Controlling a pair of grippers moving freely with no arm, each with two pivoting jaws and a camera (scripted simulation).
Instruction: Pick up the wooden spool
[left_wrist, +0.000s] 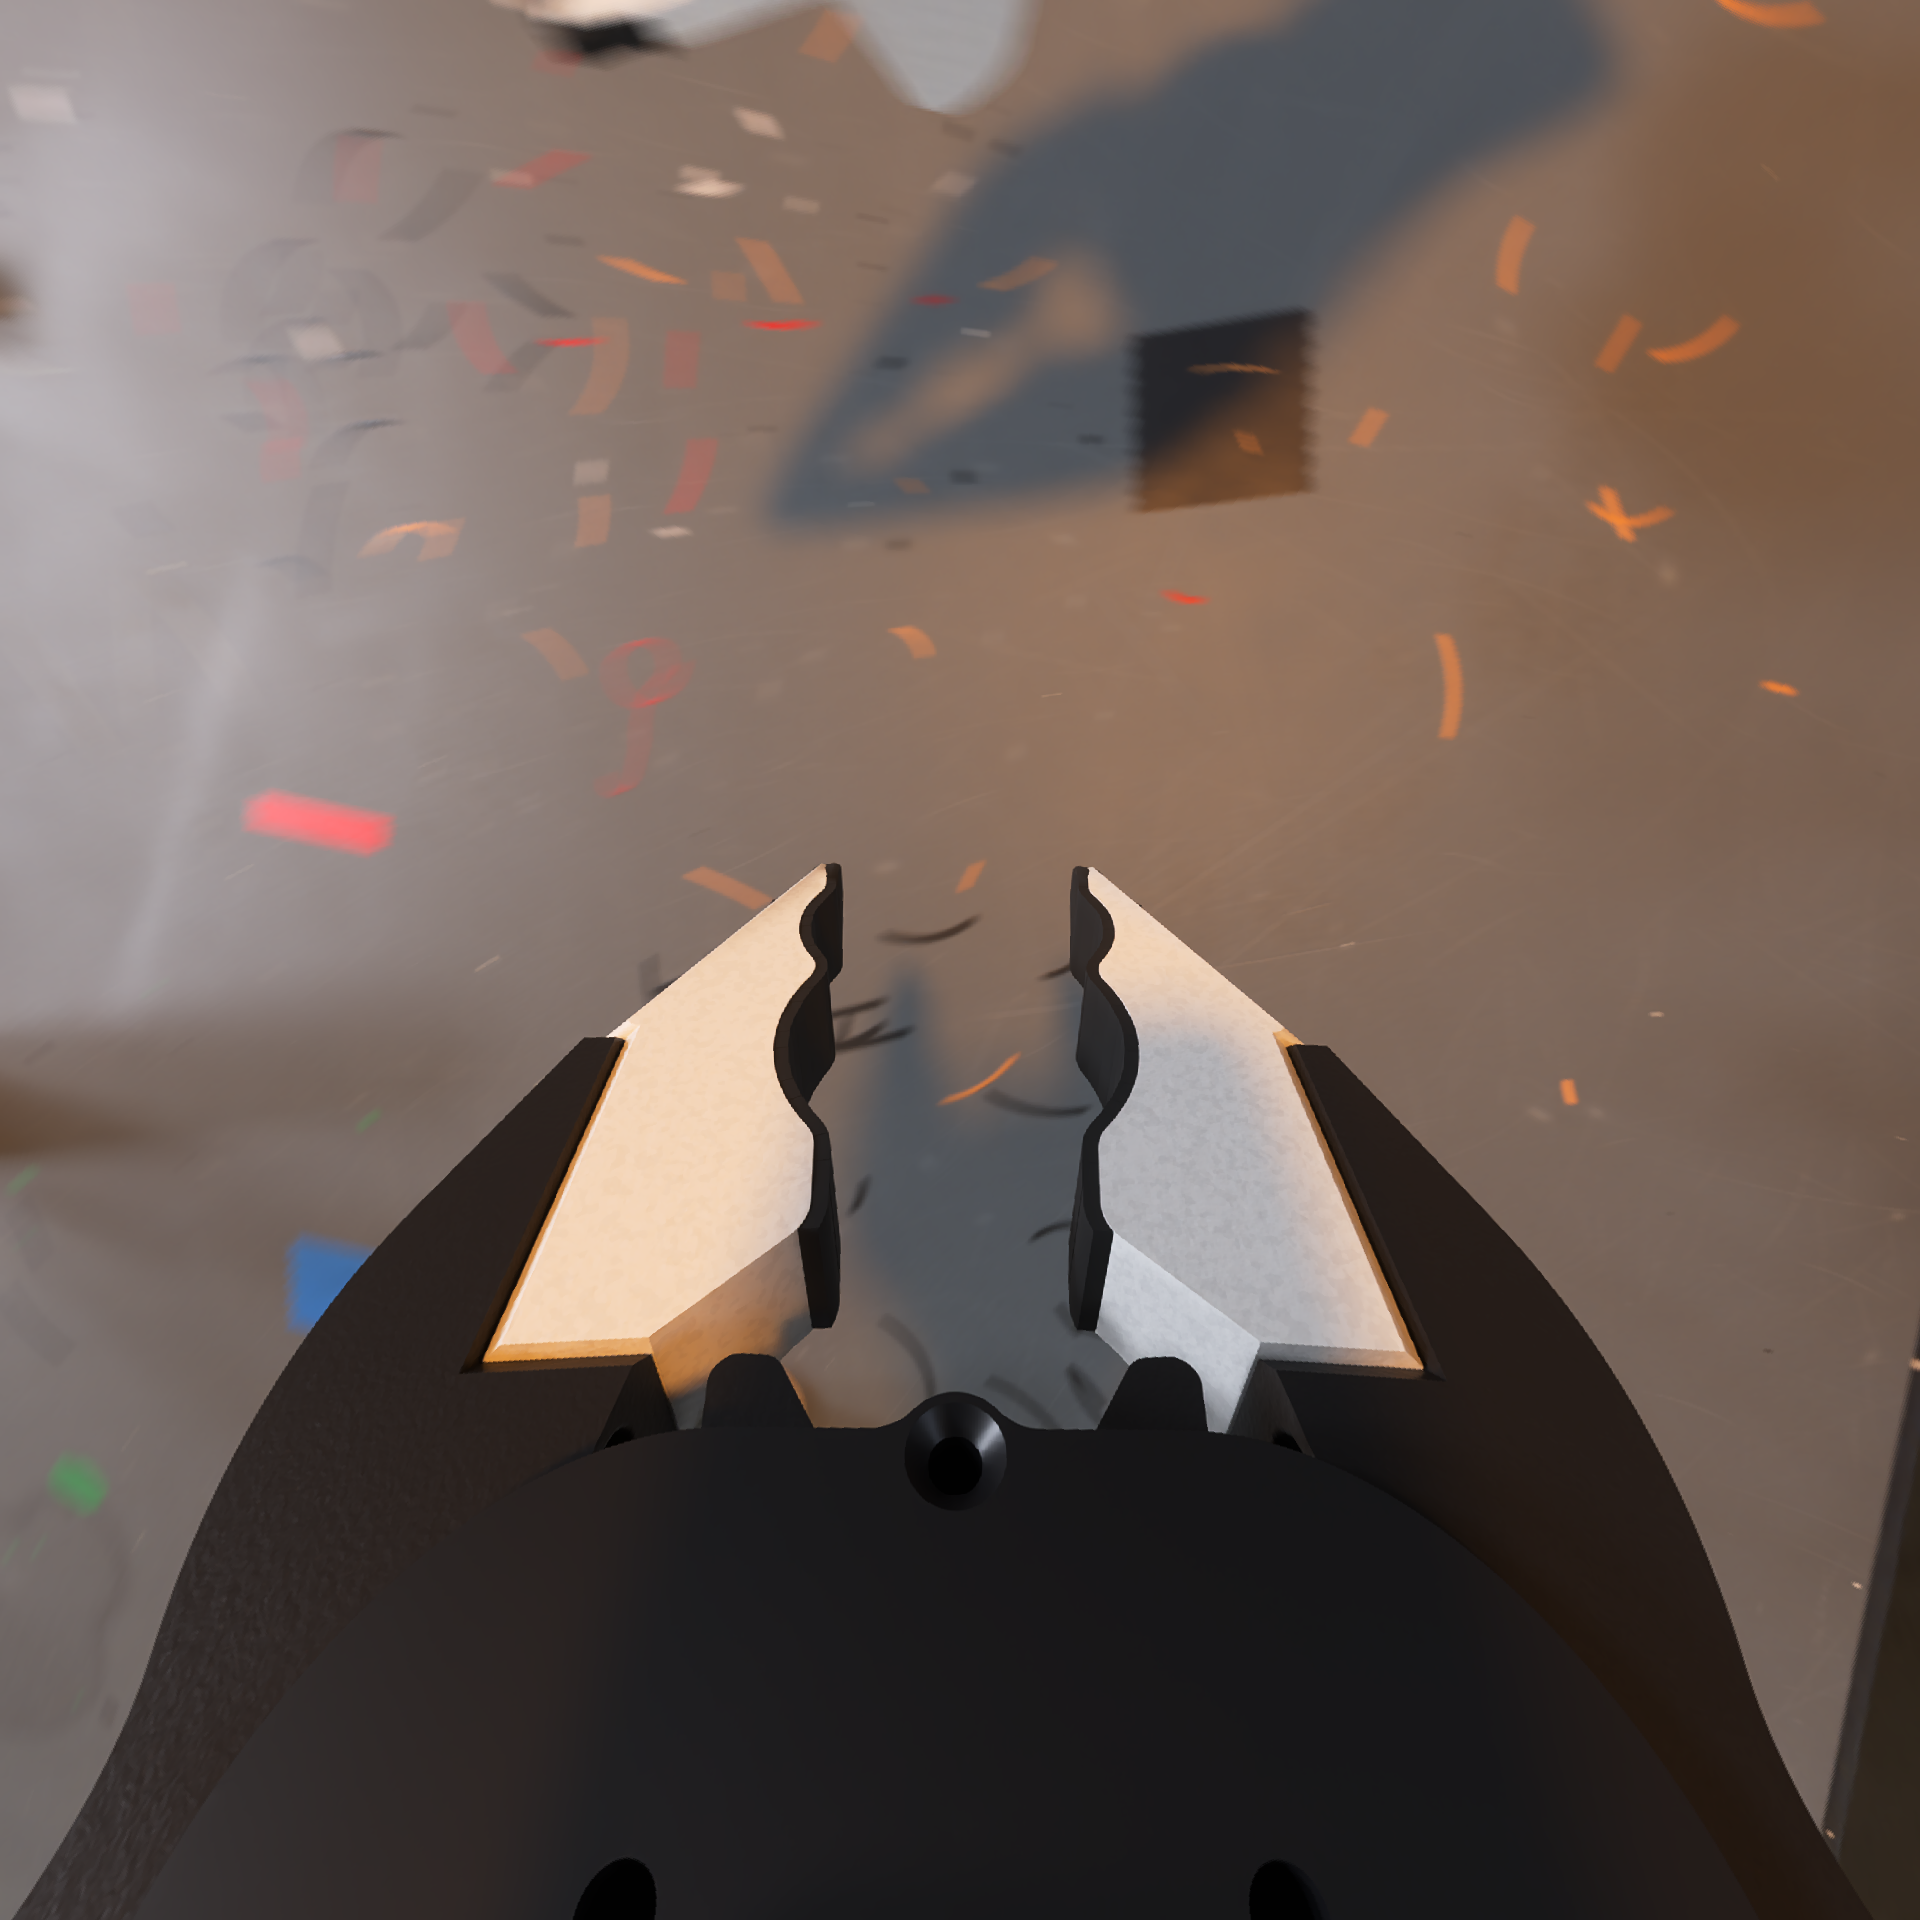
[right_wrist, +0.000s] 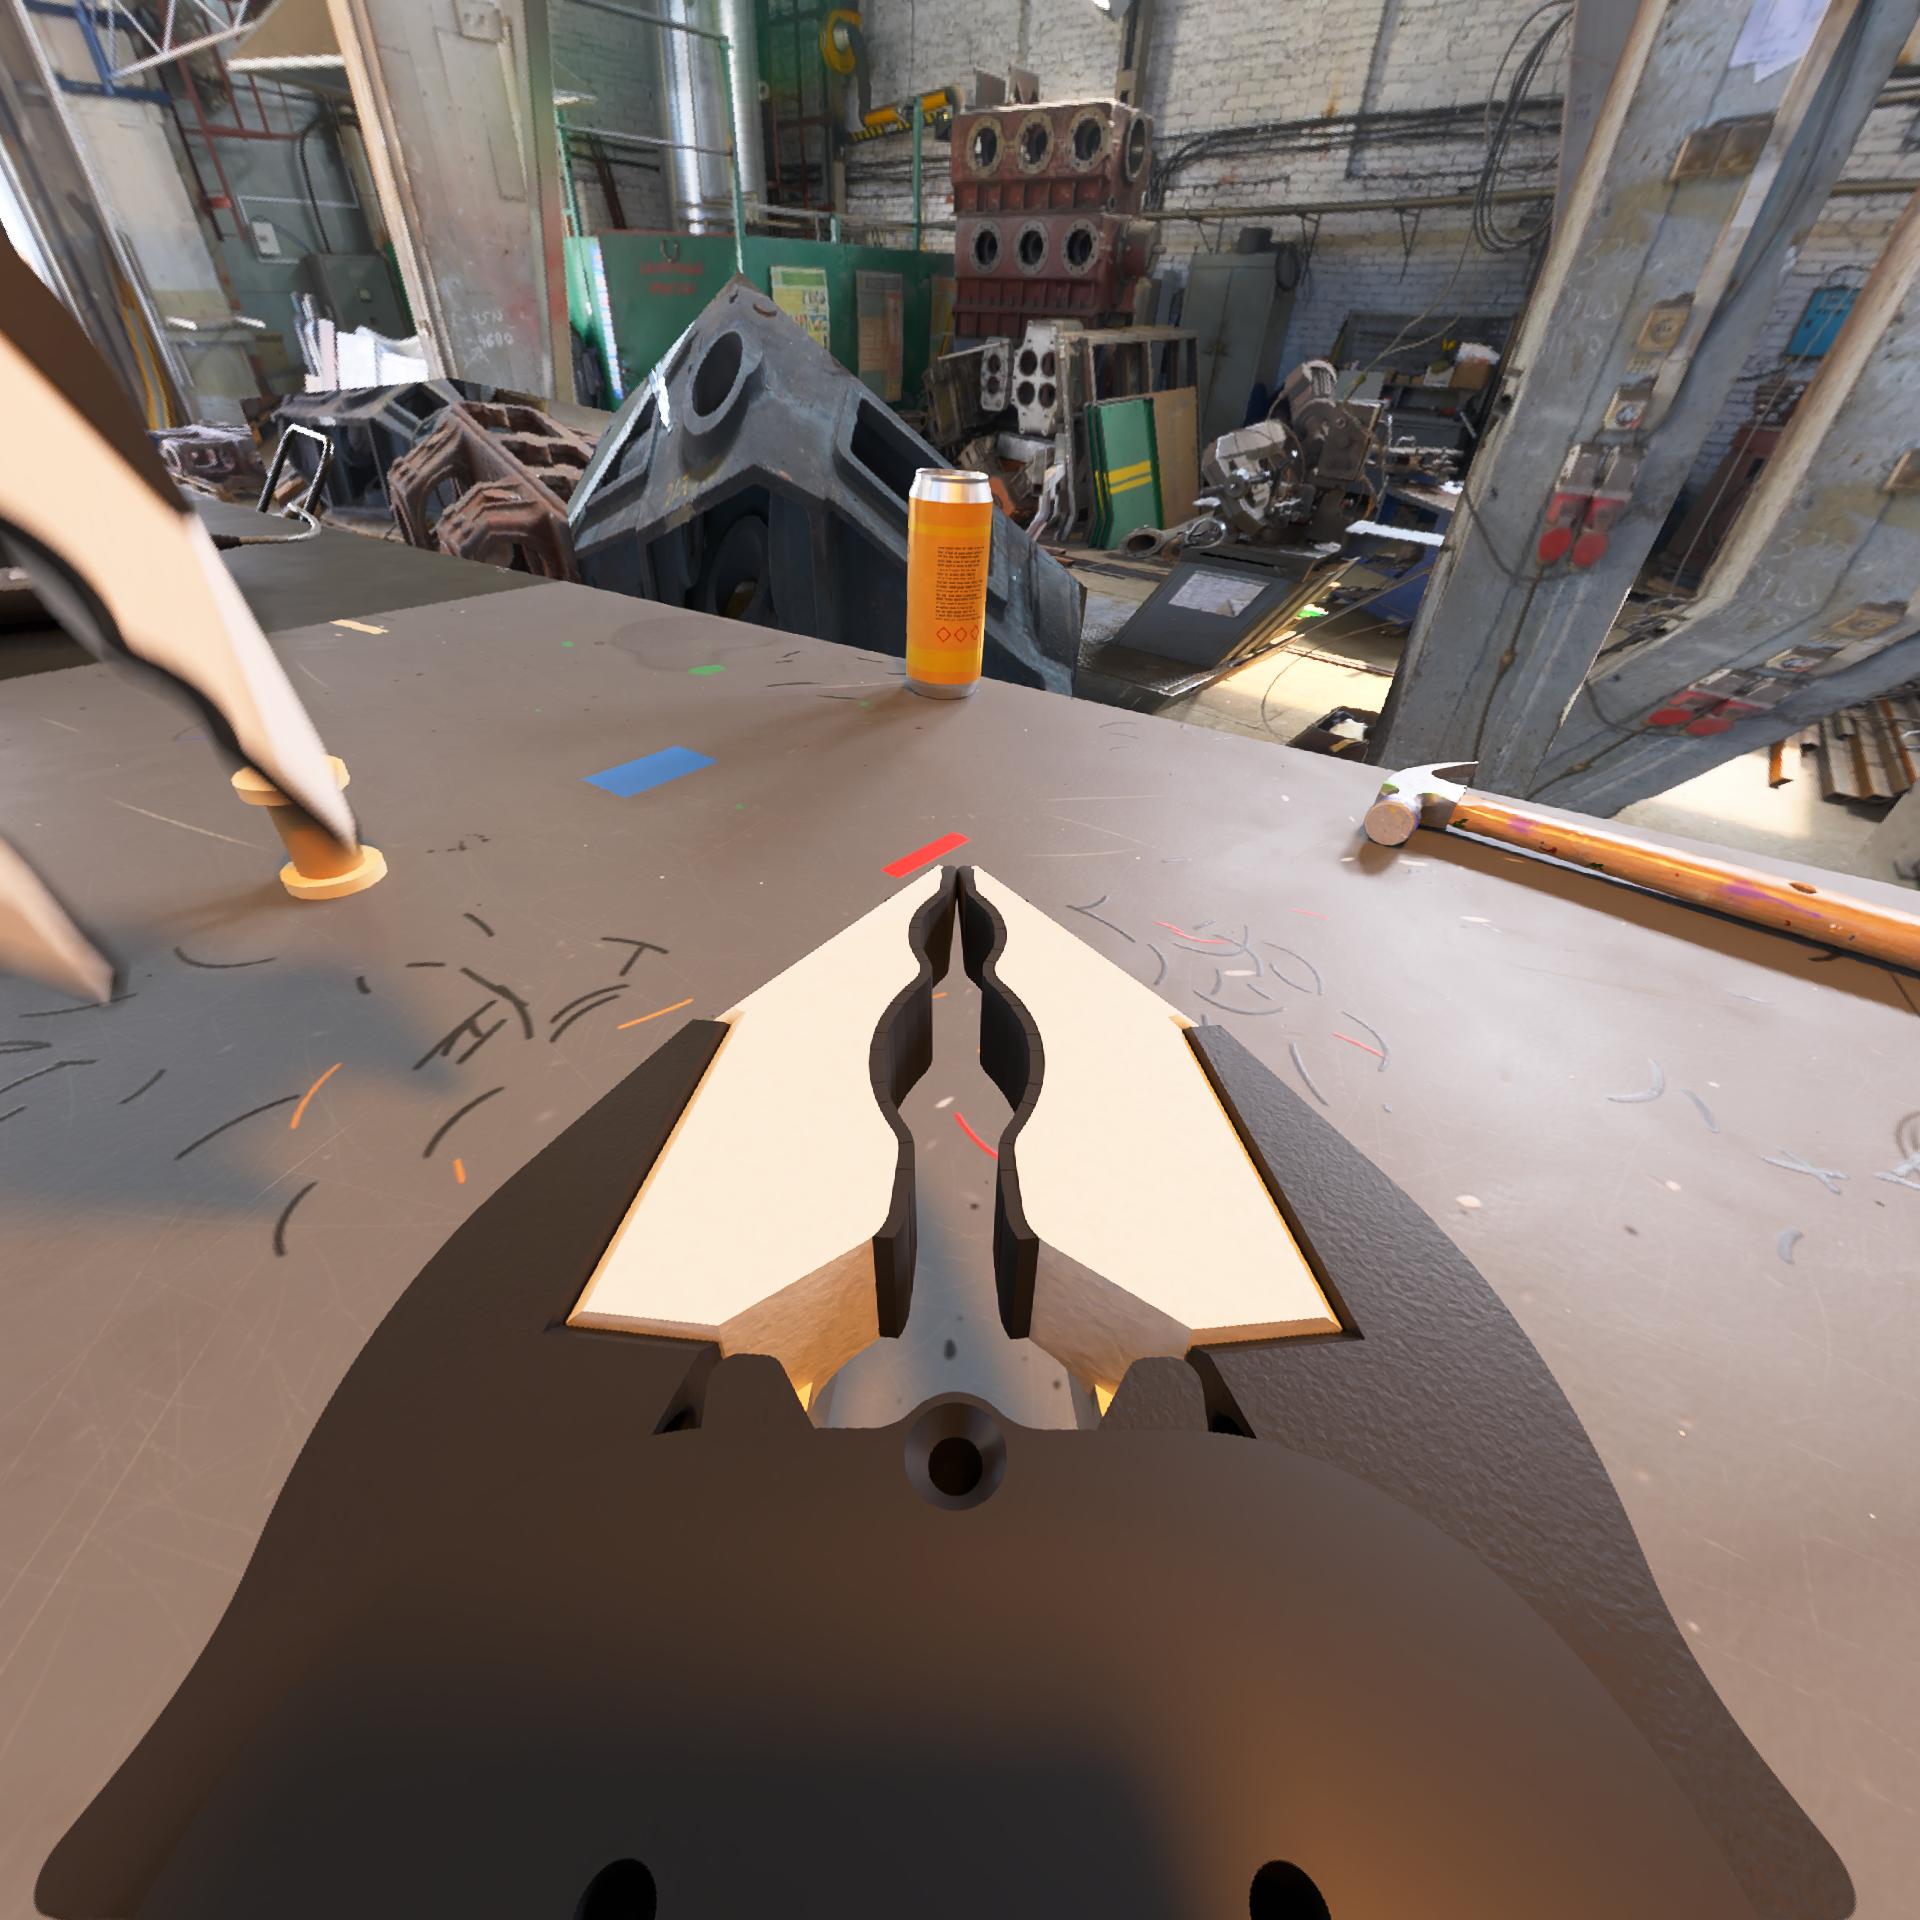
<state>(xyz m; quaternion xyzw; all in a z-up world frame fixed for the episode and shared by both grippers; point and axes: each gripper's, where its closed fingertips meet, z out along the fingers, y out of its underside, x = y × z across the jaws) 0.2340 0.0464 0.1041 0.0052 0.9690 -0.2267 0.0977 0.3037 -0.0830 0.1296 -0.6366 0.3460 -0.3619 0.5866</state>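
An orange can stands upright on the surface, contents hidden, while the left gripper is released and the right gripper clenched empty.

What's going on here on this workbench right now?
The left gripper is open beside the wooden spool, which stands on the table; one finger crosses in front of it, no grip yet. The right gripper is shut and empty. An orange can and a hammer lie untouched.
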